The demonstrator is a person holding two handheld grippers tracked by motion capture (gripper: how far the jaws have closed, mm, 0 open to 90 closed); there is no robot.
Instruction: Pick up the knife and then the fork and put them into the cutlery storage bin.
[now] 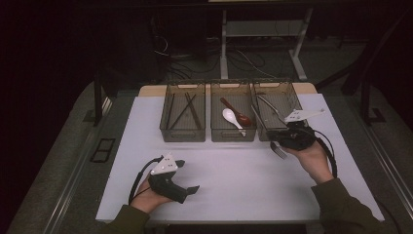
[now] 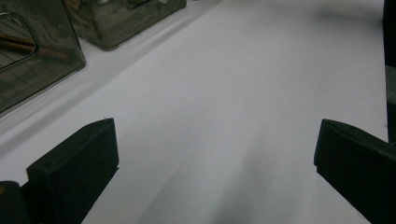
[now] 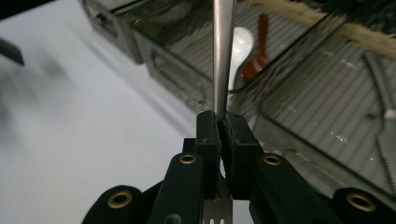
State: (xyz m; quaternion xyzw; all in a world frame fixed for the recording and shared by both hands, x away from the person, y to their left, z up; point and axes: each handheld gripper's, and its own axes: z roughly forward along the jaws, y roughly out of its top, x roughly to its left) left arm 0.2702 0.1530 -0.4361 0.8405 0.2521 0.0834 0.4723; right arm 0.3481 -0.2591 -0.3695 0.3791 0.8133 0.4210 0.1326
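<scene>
Carrying fork [image 3: 223,56] pinched in right gripper [image 3: 220,122] | nearing right bin [image 1: 278,103] | left gripper [image 2: 215,154] resting, jaws spread | next: lowering fork beside the utensils there.

Room: dark, dim light.
Floor [image 1: 58,161]: grey carpet.
Table [image 1: 234,180]: white top.
Behind: white desk frame [image 1: 224,46], cables [image 1: 243,61].
</scene>
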